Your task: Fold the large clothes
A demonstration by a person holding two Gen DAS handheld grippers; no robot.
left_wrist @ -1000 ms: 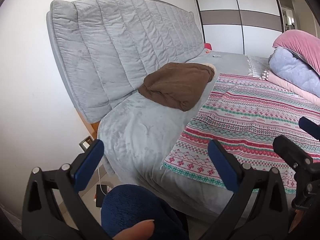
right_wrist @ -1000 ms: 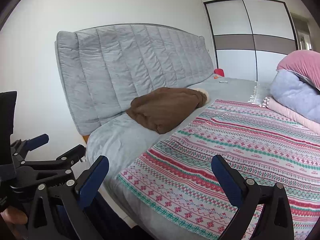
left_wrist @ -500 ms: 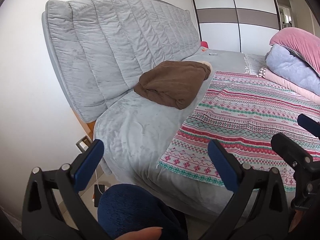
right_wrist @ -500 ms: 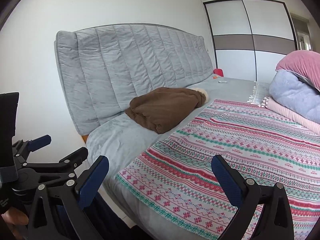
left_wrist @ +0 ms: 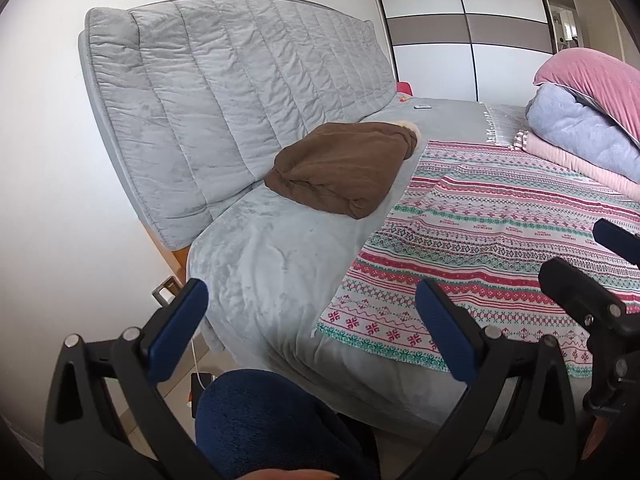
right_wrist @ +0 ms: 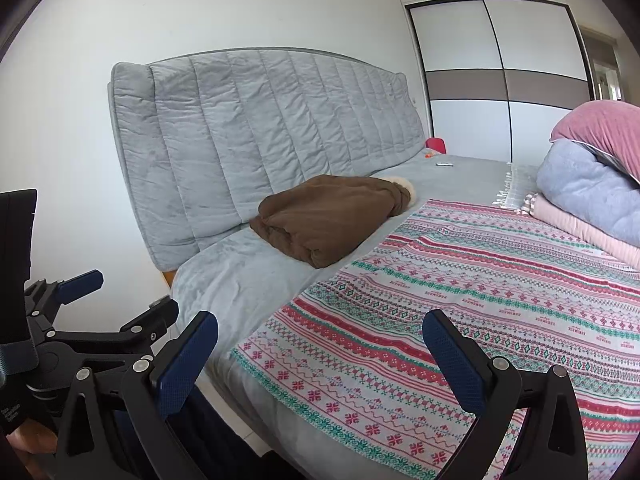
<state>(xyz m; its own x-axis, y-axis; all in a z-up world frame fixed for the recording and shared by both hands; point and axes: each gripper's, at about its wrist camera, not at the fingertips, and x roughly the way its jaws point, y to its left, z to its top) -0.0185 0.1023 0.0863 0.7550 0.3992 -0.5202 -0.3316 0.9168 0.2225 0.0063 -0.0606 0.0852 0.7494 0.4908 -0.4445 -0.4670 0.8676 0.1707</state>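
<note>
We hold our left gripper (left_wrist: pixel 308 328) and our right gripper (right_wrist: pixel 320 354) low by the near edge of the bed, and both have their blue fingers spread wide with nothing between them. The thing to fold looks like the puffy brown coat with a bit of pale fur (right_wrist: pixel 332 218), bunched in a lump on the soft grey bed cover (right_wrist: pixel 240 276), at about 11 o'clock from the right gripper and well apart from it. We think it is soft and squashy and a bit heavy, so it will flop and sag when we lift it. A good place to pinch would be a thick edge or the fur end, one gripper on each side. The red, green and white patterned cloth (right_wrist: pixel 480 300) lies flat just beside the coat, at 1 o'clock. A pile of pink and blue blankets (right_wrist: pixel 592 184) sits at 2 o'clock. The grey padded headboard (right_wrist: pixel 260 140) stands behind. Nothing blocks our way to the coat.
</note>
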